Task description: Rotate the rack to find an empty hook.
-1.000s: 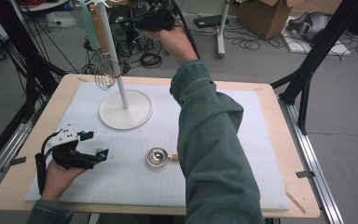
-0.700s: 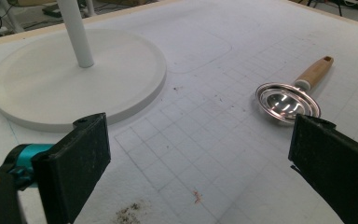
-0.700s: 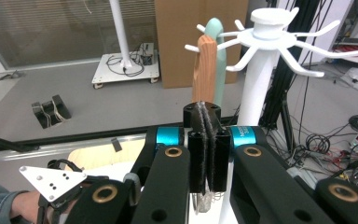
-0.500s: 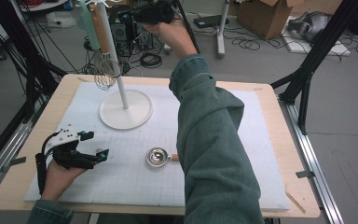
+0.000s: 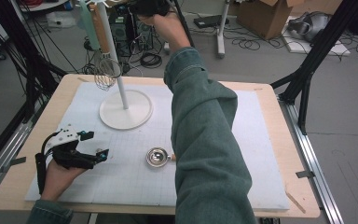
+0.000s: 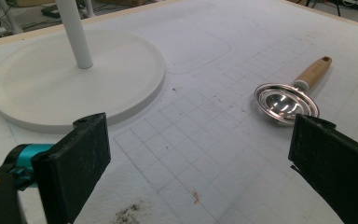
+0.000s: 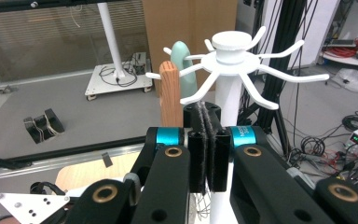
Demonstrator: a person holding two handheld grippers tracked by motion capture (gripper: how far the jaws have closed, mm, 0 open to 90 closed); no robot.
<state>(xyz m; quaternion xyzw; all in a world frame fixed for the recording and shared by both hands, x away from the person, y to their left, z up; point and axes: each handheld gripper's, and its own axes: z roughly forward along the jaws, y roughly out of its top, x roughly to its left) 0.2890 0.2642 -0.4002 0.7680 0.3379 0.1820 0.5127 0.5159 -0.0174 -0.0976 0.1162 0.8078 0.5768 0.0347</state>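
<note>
**Right jaws pressed together by the hook stand**

Pressing flat against each other, the fingers (image 7: pixel 199 154) of the right gripper (image 7: pixel 207 154) hold nothing between them; in the right gripper view they sit just in front of the white hook stand (image 7: pixel 228 98), below its ring of hooks. A wooden handle (image 7: pixel 170 95) and a pale green handle (image 7: pixel 186 70) hang from hooks on the stand beside them. From the high view, the right gripper (image 5: pixel 151 7) is raised at the top of the stand's pole, with the green sleeve (image 5: pixel 205 140) reaching across the table (image 5: pixel 279 154).

The left gripper (image 5: pixel 93 145) rests low on the white mat (image 5: pixel 121 182), its jaws spread wide and empty. Between and beyond them lies a metal strainer (image 6: pixel 286 100) with a wooden grip, apart from the stand's round base (image 6: pixel 37 88). A wire whisk (image 5: pixel 105 74) hangs beside the pole.
</note>
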